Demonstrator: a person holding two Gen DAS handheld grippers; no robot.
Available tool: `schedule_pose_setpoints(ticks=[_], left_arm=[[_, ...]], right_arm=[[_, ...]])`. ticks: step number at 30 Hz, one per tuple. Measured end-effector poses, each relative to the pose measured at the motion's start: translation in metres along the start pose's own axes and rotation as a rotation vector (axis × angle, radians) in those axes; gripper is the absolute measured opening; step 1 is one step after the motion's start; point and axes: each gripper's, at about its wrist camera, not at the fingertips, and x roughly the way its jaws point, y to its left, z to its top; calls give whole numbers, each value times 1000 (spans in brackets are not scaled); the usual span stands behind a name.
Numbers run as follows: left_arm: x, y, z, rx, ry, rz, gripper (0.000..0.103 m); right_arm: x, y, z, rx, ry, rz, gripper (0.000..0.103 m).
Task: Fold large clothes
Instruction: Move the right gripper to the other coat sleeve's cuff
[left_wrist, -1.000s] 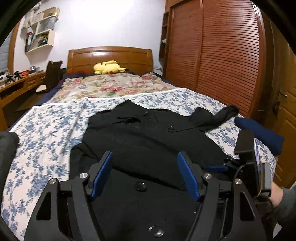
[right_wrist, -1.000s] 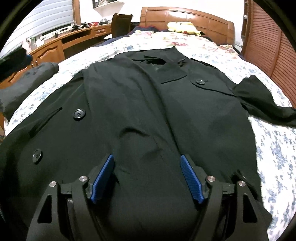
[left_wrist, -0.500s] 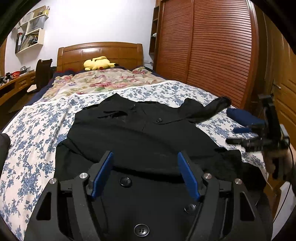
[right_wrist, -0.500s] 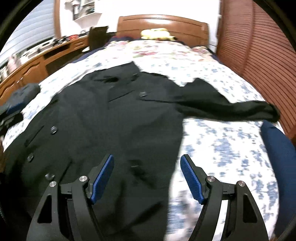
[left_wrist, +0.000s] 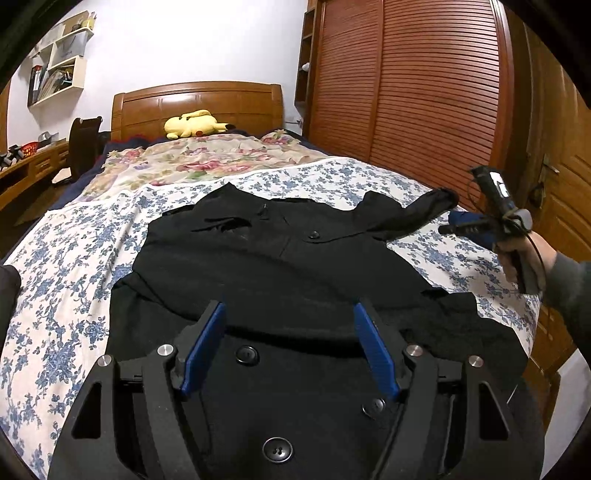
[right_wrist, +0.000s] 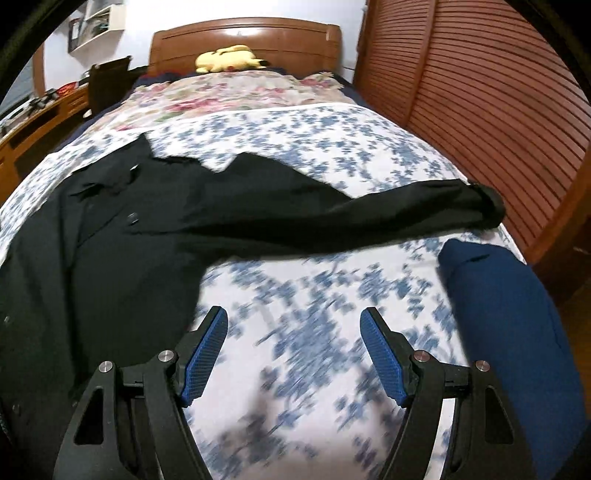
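Note:
A large black coat (left_wrist: 273, 266) lies spread on the bed, buttons up, its hem folded back over the body near me. One sleeve (right_wrist: 369, 218) stretches out to the right toward the wardrobe. My left gripper (left_wrist: 288, 317) hovers open over the folded hem, nothing between its blue pads. My right gripper (right_wrist: 293, 325) stands open above bare sheet just right of the coat's body, below the sleeve. In the left wrist view the right gripper (left_wrist: 458, 229) shows at the far right, held in a hand (left_wrist: 524, 254).
The bed carries a blue-flowered sheet (right_wrist: 314, 147) and a rose-patterned quilt (left_wrist: 207, 158) with a yellow plush (left_wrist: 194, 123) by the headboard. A folded navy garment (right_wrist: 509, 317) lies at the right bed edge. Slatted wardrobe doors (left_wrist: 424, 92) stand right, a desk (left_wrist: 26, 166) left.
My right gripper has swung rightward off the coat's body to over the sheet beside the sleeve. The left gripper has stayed over the hem, turned only slightly.

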Motion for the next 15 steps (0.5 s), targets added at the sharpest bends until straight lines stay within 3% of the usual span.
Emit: schedule_pose_setpoints(ticks=[7,15], left_arm=[[9,3,2,-2,17,10,73],[18,6,1,-2,41,21,73]], right_arm=[[32,-36,33,104,-11,-41,76],[93,-74,56,271,34,-53,78]])
